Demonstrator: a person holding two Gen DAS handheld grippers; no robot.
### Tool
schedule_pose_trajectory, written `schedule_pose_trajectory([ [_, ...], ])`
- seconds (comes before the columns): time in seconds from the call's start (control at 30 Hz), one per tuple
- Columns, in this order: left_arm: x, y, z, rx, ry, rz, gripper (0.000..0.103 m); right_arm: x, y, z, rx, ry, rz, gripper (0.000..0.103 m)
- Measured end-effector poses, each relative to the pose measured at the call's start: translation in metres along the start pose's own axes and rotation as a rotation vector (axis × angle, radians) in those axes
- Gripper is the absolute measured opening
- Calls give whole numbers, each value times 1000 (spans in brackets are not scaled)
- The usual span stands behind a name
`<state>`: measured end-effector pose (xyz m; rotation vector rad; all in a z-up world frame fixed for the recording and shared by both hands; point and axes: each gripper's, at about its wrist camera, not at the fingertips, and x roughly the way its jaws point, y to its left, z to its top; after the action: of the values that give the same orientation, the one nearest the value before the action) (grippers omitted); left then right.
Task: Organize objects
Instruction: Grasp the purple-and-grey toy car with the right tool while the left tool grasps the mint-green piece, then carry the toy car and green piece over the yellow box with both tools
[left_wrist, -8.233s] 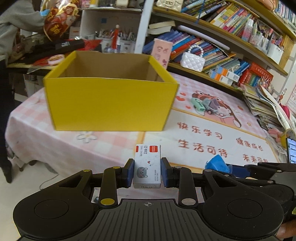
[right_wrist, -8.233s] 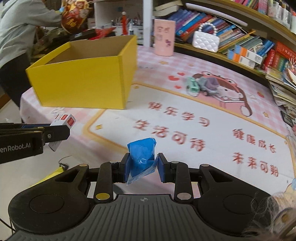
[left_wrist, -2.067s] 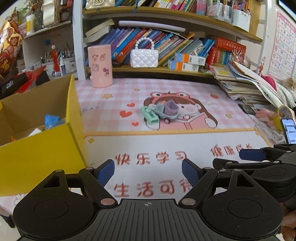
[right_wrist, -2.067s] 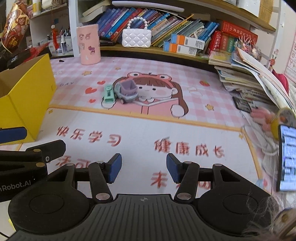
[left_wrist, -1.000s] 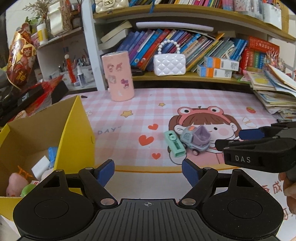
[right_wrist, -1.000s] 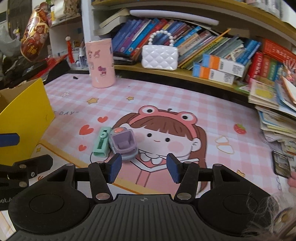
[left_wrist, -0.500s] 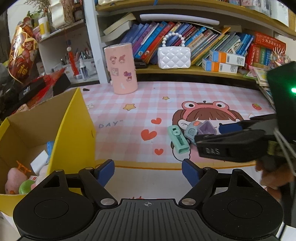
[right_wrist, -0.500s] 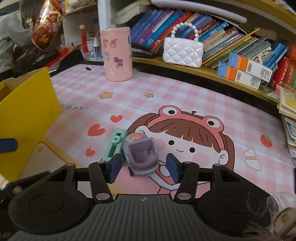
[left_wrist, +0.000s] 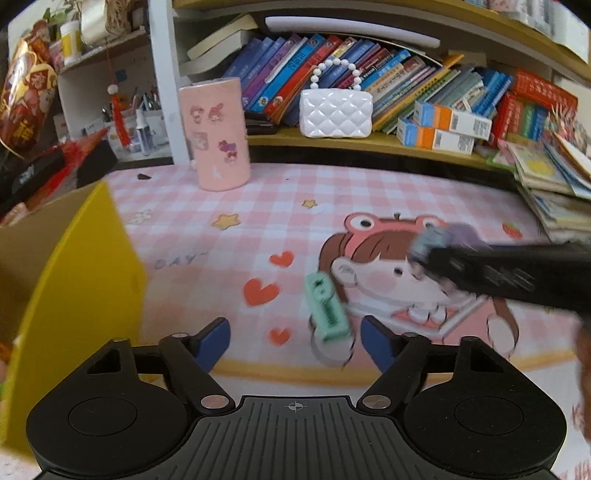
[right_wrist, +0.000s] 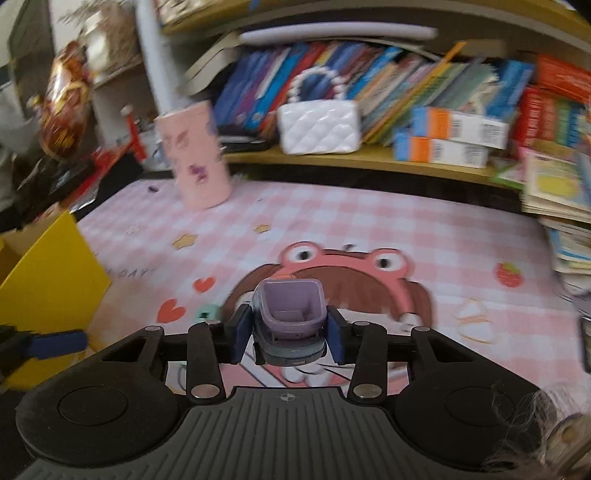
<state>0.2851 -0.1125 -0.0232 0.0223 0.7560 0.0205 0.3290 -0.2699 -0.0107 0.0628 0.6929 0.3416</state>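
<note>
Right wrist view: right gripper (right_wrist: 288, 334) has just been closing and its pads now press both sides of the purple toy truck (right_wrist: 290, 319), open bed facing up, nose pointing away. Left gripper (left_wrist: 295, 339), also just closing, is half open with nothing gripped; the mint green stapler (left_wrist: 327, 308) lies flat just ahead, long axis running near-to-far. Yellow box (left_wrist: 77, 288) sits at the bench's left edge, pink cup (left_wrist: 218, 134) by the far edge.

The pink checked tablecloth (left_wrist: 280, 206) bears what looks like "DAY~"; other lettering is too blurred.
</note>
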Motion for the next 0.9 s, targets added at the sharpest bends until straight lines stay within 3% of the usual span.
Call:
schedule_pose_trajectory([
  [0.23,49,-18,11,23,52,2,56,-34,-16,-8,57,-12,-56,39],
  [0.3,59,-21,9,40,73,9,47,-43,-18,-11,62,-18,-69,39],
  [0.4,59,-18,6,18,66,-23,23,-53,-20,-15,62,-16,-86,39],
  [0.47,54,-15,6,9,71,-41,23,-58,-19,-18,50,-14,-100,39],
  [0.7,-2,4,3,-21,-29,-119,23,-70,-13,-34,58,23,-126,39],
  [0.9,-56,24,-21,-31,-60,-182,23,-78,9,-50,93,77,-106,39],
])
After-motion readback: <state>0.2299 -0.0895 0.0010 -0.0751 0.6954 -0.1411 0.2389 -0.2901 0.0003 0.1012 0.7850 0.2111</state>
